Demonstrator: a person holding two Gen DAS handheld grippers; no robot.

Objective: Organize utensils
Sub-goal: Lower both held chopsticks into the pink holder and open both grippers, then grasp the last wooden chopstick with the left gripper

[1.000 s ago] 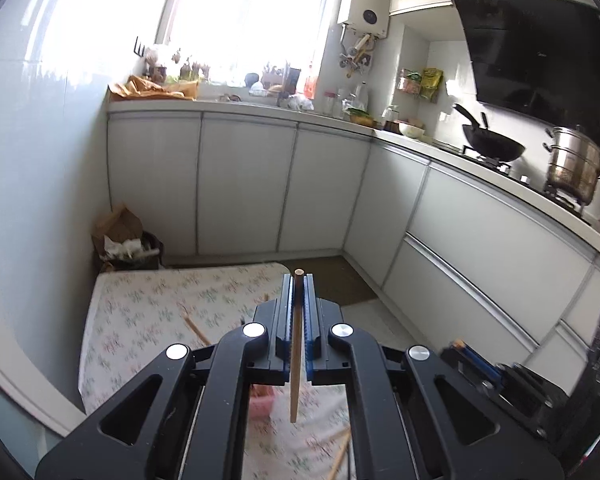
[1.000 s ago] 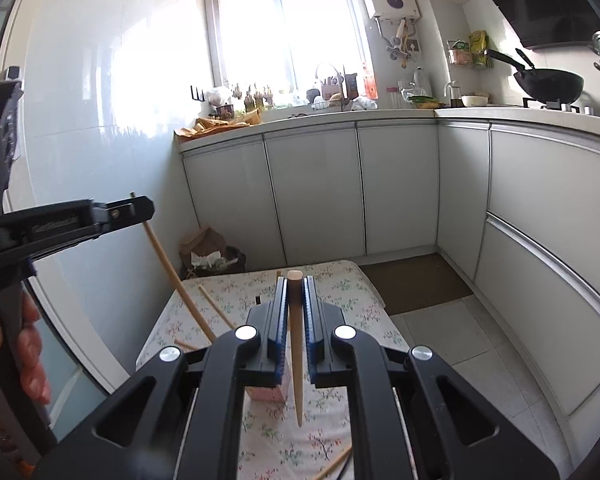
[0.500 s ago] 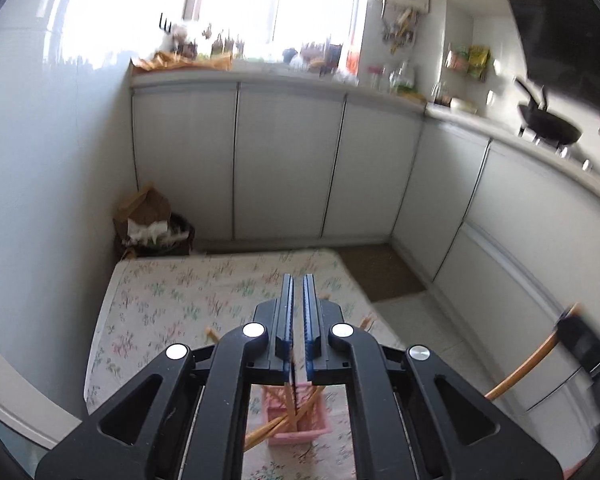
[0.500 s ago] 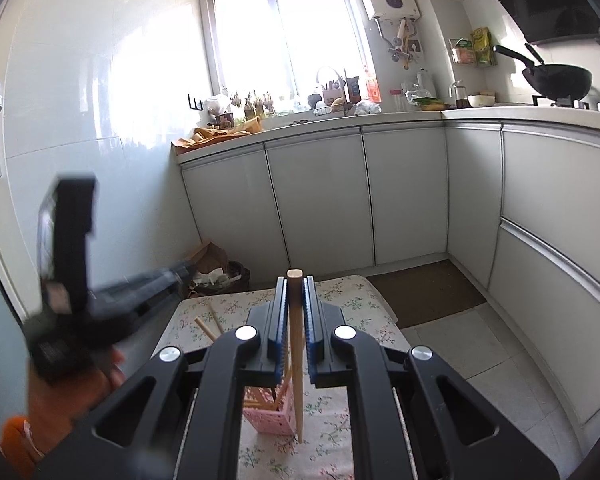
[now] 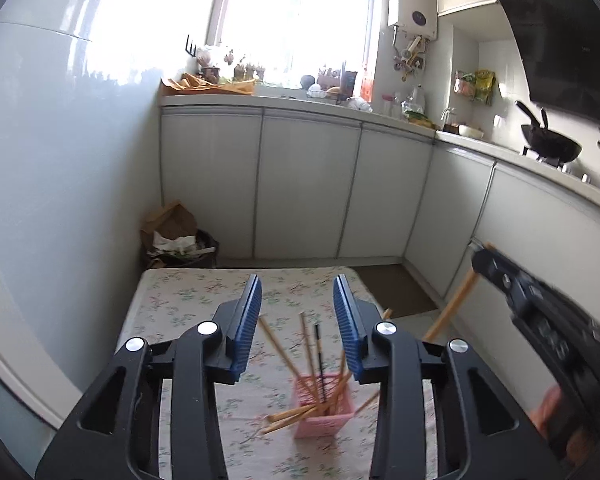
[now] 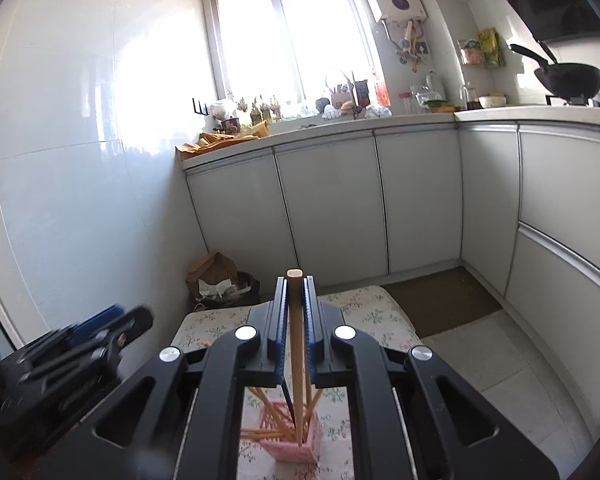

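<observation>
Left hand-held gripper now wide open, its chopstick gone – right hand-held gripper still clamps 1 chopstick upright over the pink basket.

Both views ride on hand-held grippers, looking forward along the fingers and down from above the flowered table toward the window and corner cabinets. Both share the pink basket, seen close; each catches the other gripper at its edge.
</observation>
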